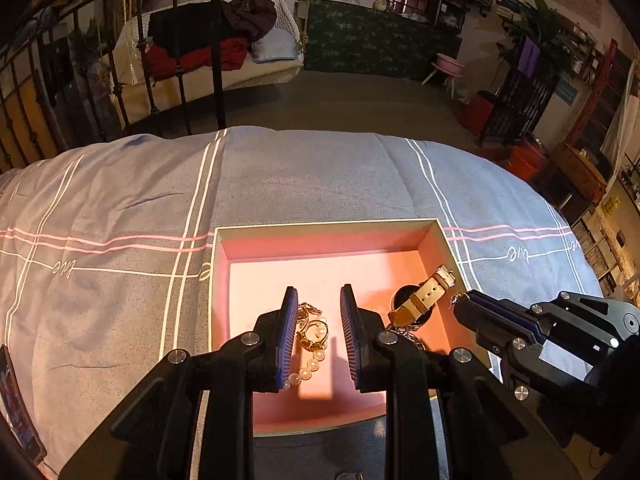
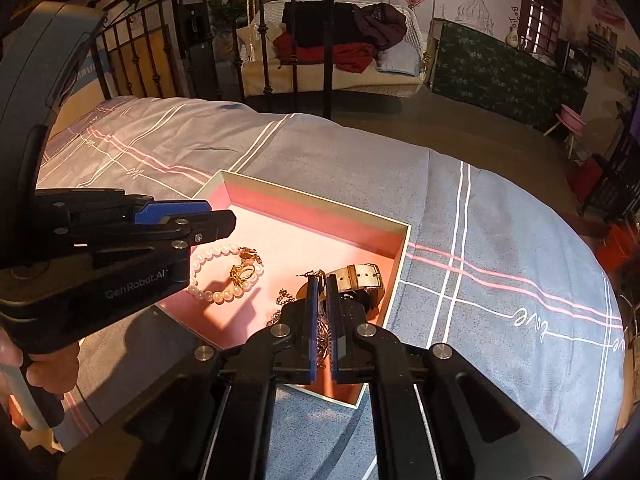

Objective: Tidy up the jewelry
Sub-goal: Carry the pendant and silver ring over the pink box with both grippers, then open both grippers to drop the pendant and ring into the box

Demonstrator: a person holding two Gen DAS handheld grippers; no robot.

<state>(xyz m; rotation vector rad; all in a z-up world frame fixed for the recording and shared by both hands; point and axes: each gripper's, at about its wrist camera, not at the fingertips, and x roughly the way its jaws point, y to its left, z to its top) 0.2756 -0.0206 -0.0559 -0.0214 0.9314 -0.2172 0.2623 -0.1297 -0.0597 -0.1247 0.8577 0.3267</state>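
Observation:
A shallow box (image 1: 320, 224) (image 2: 312, 200) with a pink lining lies on the bed. Inside it are a pearl bracelet (image 1: 310, 364) (image 2: 216, 296), gold rings (image 1: 312, 332) (image 2: 242, 274) and a cream-strapped watch (image 1: 424, 296) (image 2: 360, 274). My left gripper (image 1: 320, 292) (image 2: 222, 214) hovers above the bracelet, its jaws apart with nothing between them. My right gripper (image 2: 320, 280) (image 1: 460, 300) is over the box's right side beside the watch. It is shut, and a thin gold chain (image 2: 280, 304) seems pinched at its tips and trails into the box.
A grey-blue bedspread (image 1: 300, 176) with white and pink stripes covers the bed. A black iron bed frame (image 1: 218, 40) stands at the far end. A phone (image 1: 16, 400) lies at the left edge. A hand (image 2: 48, 364) grips the left gripper's handle.

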